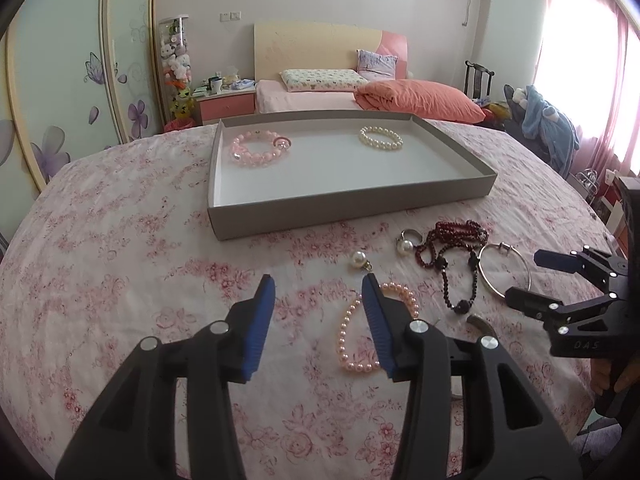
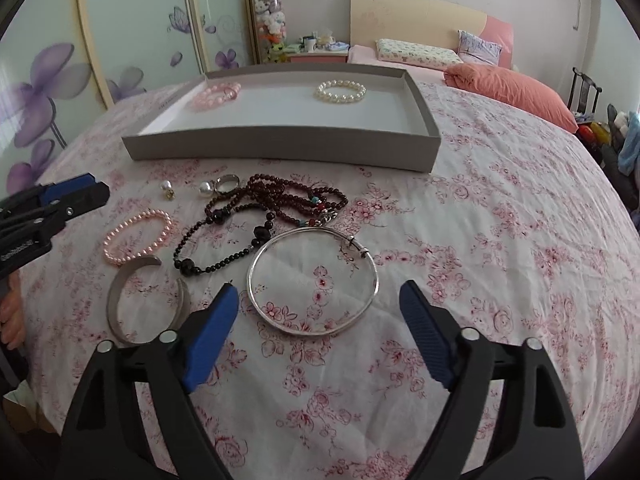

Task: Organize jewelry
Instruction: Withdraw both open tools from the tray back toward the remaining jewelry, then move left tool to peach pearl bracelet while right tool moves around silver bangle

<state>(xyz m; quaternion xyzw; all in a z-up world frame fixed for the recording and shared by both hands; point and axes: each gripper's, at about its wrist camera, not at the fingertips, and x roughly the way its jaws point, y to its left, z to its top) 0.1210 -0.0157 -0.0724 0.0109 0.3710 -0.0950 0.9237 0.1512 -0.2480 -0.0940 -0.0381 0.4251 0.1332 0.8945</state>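
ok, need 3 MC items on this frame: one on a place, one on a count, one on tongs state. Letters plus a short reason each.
1. Where is the white pearl bracelet?
A. inside the grey tray
B. on the bedspread by the silver bangle
C. between the left tongs

2. How many bracelets lie inside the tray?
A. none
B. two
C. four

3. What are the right tongs doing?
A. clamped on the silver bangle
B. clamped on the dark bead necklace
C. open, holding nothing

Answers:
1 A: it lies on the tray floor near the far right corner.
2 B: only the white pearl one and a pink bead bracelet are in there.
3 C: the blue pads stand wide apart either side of the bangle, which lies flat on the bedspread, not pressed by them.
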